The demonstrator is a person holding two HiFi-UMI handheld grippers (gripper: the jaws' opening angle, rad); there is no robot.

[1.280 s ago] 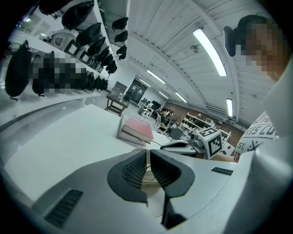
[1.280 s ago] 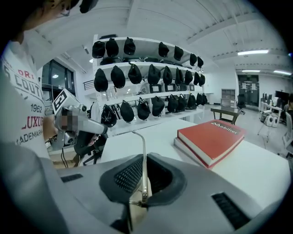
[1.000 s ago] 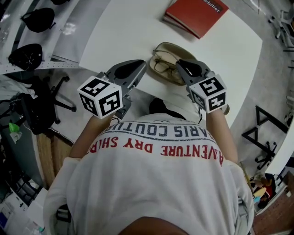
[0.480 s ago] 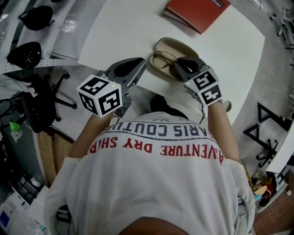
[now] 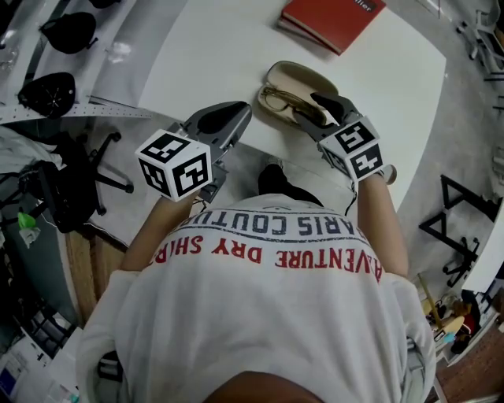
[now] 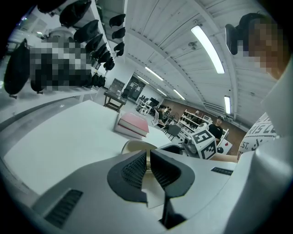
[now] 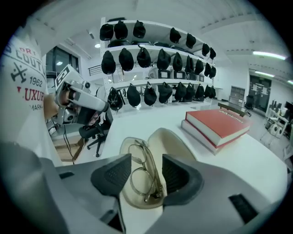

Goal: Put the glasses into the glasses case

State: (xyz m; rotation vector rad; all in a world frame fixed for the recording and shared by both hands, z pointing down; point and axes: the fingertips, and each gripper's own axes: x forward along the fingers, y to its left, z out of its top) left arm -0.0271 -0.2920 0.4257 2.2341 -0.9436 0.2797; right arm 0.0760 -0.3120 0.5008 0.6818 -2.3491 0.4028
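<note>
An open beige glasses case (image 5: 293, 77) lies near the front edge of the white table (image 5: 213, 55). Thin-framed glasses (image 5: 285, 99) rest inside it. In the right gripper view the glasses (image 7: 139, 157) lie folded in the case's lower shell (image 7: 137, 201), with the lid (image 7: 171, 141) tipped back. My right gripper (image 5: 324, 109) hovers at the case's near right end. Its jaws have just been opening and now stand wide either side of the glasses (image 7: 147, 170), pads clear of them. My left gripper (image 5: 230, 118) is shut and empty (image 6: 148, 162), left of the case.
A red book (image 5: 331, 20) lies at the table's far side, beyond the case (image 7: 217, 125). Black caps (image 7: 146, 57) hang on shelves behind the table. An office chair (image 5: 75, 177) stands on the floor to the left, below the table edge.
The right gripper's jaws have gone from shut on the glasses to wide open. The glasses now lie loose in the case. The left gripper has stayed put.
</note>
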